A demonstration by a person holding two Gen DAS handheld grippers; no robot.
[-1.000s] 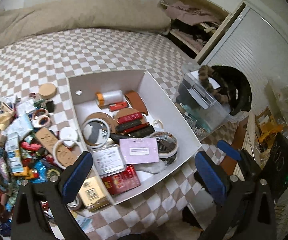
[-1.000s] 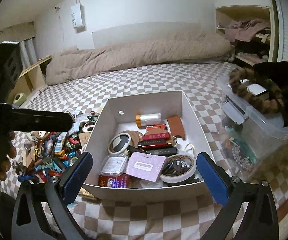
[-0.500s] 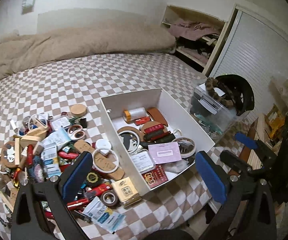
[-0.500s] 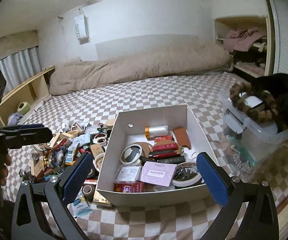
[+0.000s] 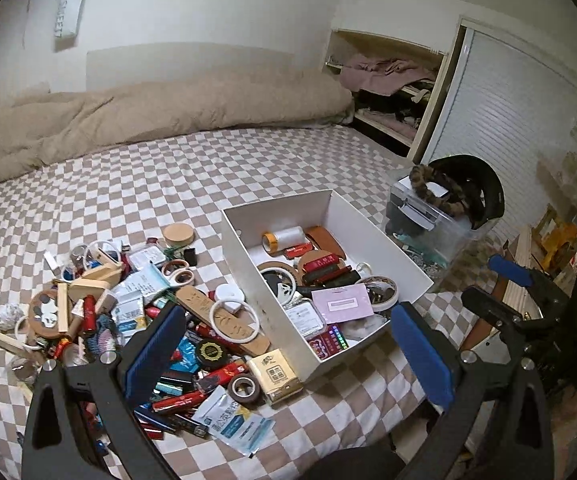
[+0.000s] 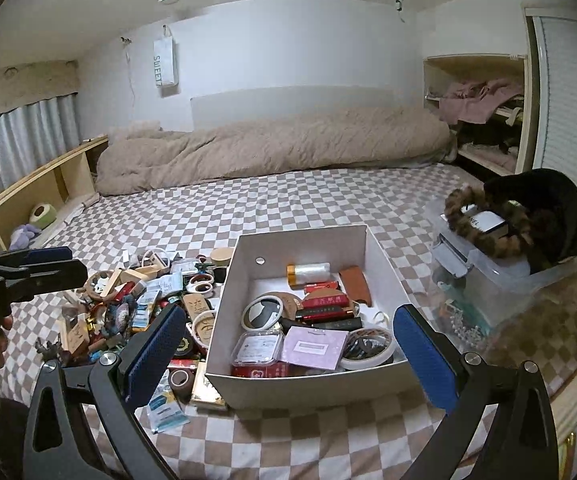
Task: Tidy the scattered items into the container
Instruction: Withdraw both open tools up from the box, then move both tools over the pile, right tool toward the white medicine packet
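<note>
Cardboard box (image 5: 384,240) sits on the bed; the pile (image 5: 136,320) lies left of it. Items look light, small, rigid: pinch edges. Left gripper (image 5: 288,356) and right gripper (image 6: 288,354) jaws spread wide, empty.

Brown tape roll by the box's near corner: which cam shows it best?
Left wrist. The brown tape roll lies in full view beside the white box, hole visible. In the right wrist view the roll sits partly behind a blue tong pad.

I am seeing one white box (image 5: 384,248), one clear plastic bin (image 5: 428,228) at the frame's right, one beige duvet (image 5: 160,120) across the top, and two of my grippers, left (image 5: 284,356) and right (image 6: 288,350).
</note>
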